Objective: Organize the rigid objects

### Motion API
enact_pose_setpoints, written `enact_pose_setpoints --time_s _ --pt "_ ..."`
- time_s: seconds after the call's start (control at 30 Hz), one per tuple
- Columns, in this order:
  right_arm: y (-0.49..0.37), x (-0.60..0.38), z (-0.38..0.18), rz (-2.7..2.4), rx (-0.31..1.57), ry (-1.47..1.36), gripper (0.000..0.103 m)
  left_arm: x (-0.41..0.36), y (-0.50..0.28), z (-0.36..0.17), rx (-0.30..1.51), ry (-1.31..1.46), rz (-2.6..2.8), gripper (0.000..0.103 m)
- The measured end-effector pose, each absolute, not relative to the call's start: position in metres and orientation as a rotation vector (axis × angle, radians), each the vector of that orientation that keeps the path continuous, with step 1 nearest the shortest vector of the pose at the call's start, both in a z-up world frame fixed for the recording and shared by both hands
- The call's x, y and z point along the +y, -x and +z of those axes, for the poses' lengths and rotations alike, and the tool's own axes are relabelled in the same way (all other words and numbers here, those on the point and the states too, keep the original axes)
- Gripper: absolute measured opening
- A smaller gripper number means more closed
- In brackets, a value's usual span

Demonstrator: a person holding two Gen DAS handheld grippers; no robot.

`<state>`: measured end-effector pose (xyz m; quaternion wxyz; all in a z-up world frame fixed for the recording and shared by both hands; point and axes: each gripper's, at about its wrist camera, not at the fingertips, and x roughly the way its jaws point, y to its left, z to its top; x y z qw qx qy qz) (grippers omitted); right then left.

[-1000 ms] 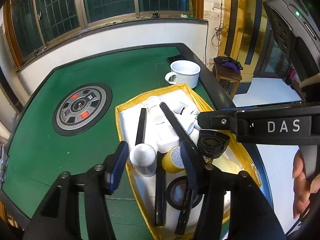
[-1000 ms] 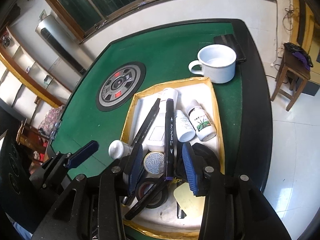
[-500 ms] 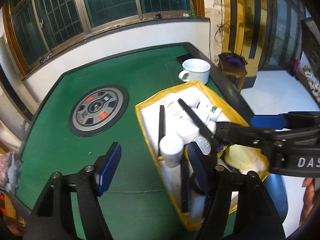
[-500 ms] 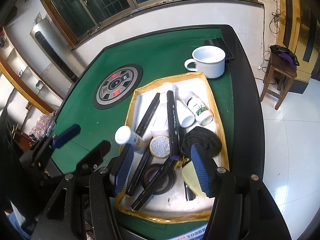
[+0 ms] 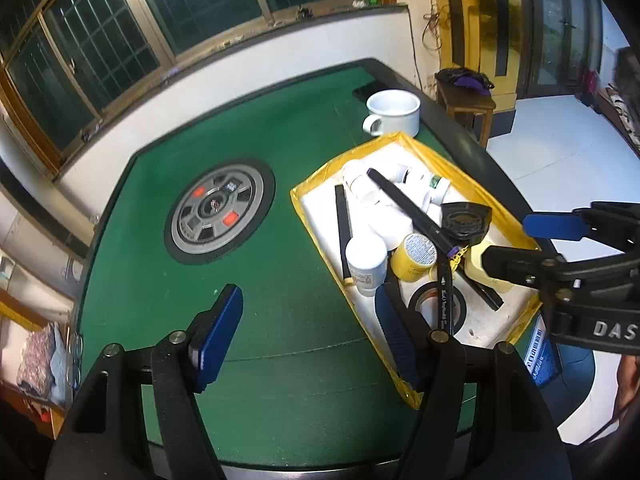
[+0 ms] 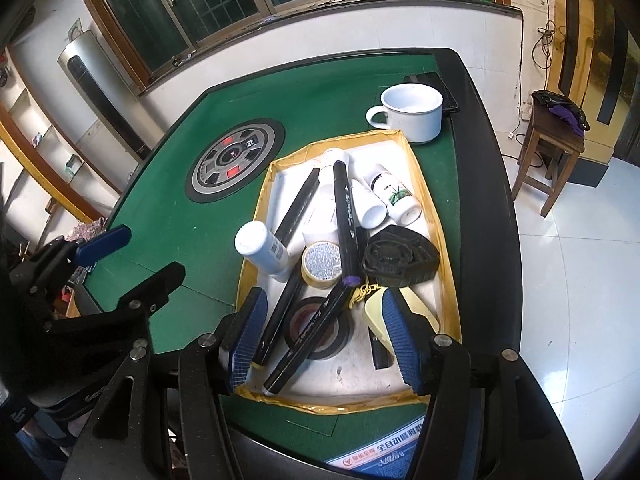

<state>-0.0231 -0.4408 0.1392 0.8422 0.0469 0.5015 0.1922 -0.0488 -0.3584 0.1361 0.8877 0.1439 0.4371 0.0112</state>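
A yellow-rimmed tray (image 5: 360, 155) (image 6: 439, 240) on the green table holds several rigid items. Among them are a white bottle (image 5: 366, 260) (image 6: 260, 246), a yellow tape roll (image 5: 416, 256) (image 6: 322, 264), a black tape roll (image 6: 344, 332), black markers (image 6: 344, 216) and a black folded strap (image 6: 400, 256). My left gripper (image 5: 308, 320) stands open and empty over bare felt, just left of the tray. My right gripper (image 6: 324, 332) hangs open above the tray's near end, its pads clear of the markers and black tape roll below.
A white mug (image 5: 394, 112) (image 6: 414, 116) stands just beyond the tray, with a flat black device (image 6: 436, 84) behind it. A round grey disc (image 5: 220, 212) is set in the table's middle. A wooden stool (image 6: 556, 148) stands on the floor to the right.
Both grippers have pulled back from the tray's contents and their jaws have widened. The left one has shifted left, from over the white bottle to the bare felt.
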Motion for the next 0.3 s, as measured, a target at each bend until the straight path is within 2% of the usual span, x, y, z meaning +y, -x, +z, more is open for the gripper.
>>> enact_pose_setpoints --time_s 0.3 --pt "0.029 -0.438 0.143 0.405 1.05 -0.102 0.055 -0.345 0.06 0.148 0.859 -0.183 -0.072 0.069"
